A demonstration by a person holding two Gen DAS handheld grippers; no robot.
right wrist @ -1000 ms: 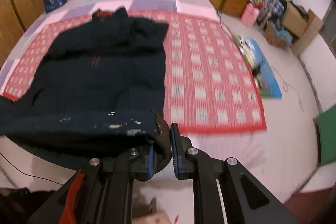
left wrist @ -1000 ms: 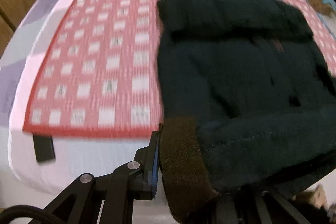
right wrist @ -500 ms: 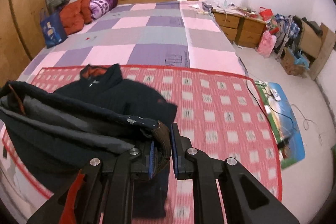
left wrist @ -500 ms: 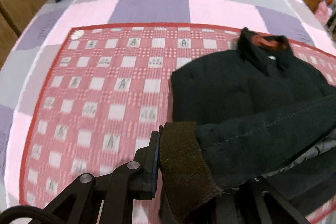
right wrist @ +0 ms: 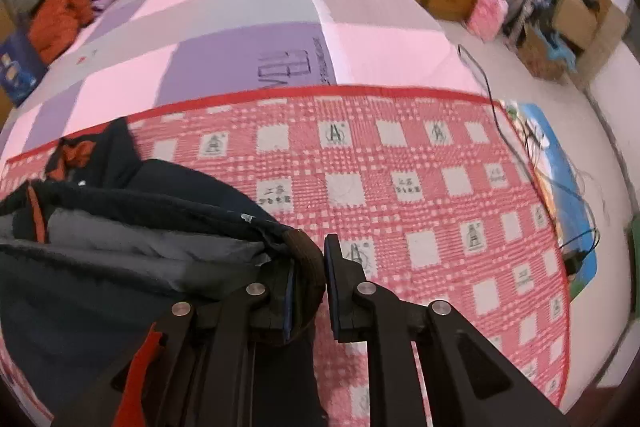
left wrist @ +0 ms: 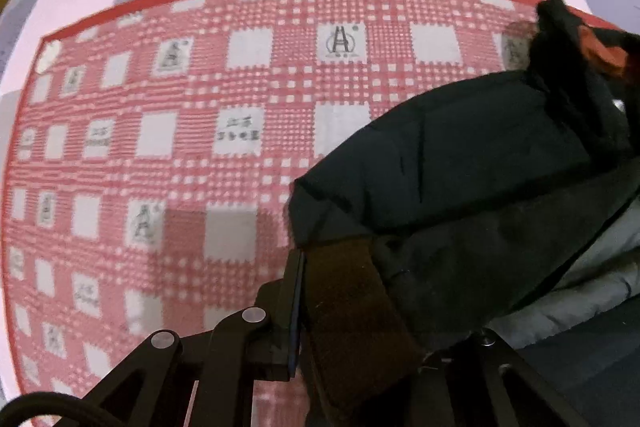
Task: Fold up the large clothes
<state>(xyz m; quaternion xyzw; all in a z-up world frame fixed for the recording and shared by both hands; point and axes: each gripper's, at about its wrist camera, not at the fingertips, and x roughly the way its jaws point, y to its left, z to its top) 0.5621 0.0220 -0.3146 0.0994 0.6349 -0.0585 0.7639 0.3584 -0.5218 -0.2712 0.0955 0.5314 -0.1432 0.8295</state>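
We see the bed (right wrist: 248, 11), its purple, pink and grey patchwork cover filling the upper frame. Over it, across the middle, lies a red-and-white checked blanket (left wrist: 180, 131). On the blanket sits our dark jacket (left wrist: 480, 163): padded, grey-lined, orange inside the collar, bunched at lower right in the left view. Our left gripper (left wrist: 360, 307) is clenched on its brown ribbed hem; our right gripper (right wrist: 306, 287) clamps the hem too.
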